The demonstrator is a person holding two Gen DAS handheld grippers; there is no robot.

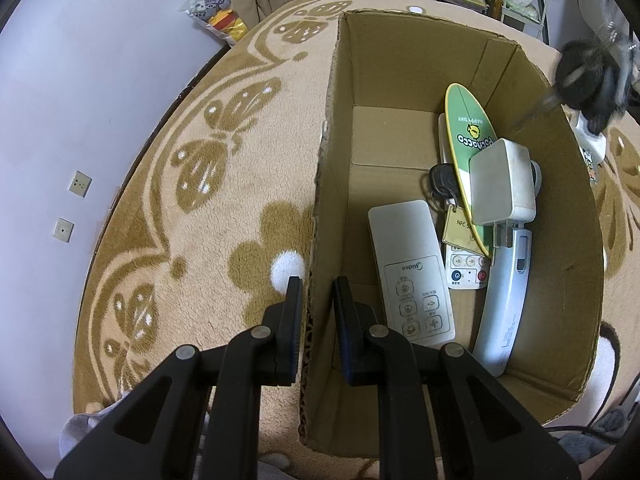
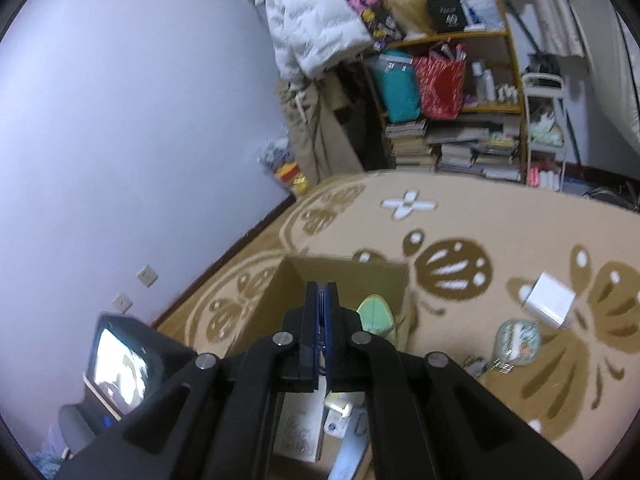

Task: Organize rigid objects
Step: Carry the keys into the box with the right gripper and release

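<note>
1. The left gripper (image 1: 316, 312) points steeply down at the near left wall of a cardboard box (image 1: 580, 248). Its two fingers straddle that wall, one outside over the rug (image 1: 192, 208) and one inside the box, with the cardboard edge clamped between the nearly closed pads.

2. Inside the box, just right of the left gripper's inner finger, a white air-conditioner remote (image 1: 412, 276) lies flat on the bottom.

3. Further right, a long pale-blue remote (image 1: 508, 300) lies along the box floor near the right wall.

4. Between these two, a smaller white remote (image 1: 466, 270) with a red button lies partly under other things.

5. A green surfboard-shaped trinket (image 1: 470, 132) leans across the middle of the box, and a white plug-in charger (image 1: 502, 180) rests on it with its prongs pointing toward the camera.

6. A black car key (image 1: 442, 182) with a tan tag sits just left of the surfboard.

7. The right gripper (image 2: 321, 312) is fully closed with its pads pressed together and nothing between them. It hangs over the box, whose contents show blurred below its fingers.

8. In the left wrist view the right gripper shows as a dark blur above the box's far right corner.

9. On the rug, right of the box and well apart from the right gripper, lie a white adapter (image 2: 548, 300), a round greenish trinket (image 2: 518, 340) and some small metal bits (image 2: 476, 366).
</note>
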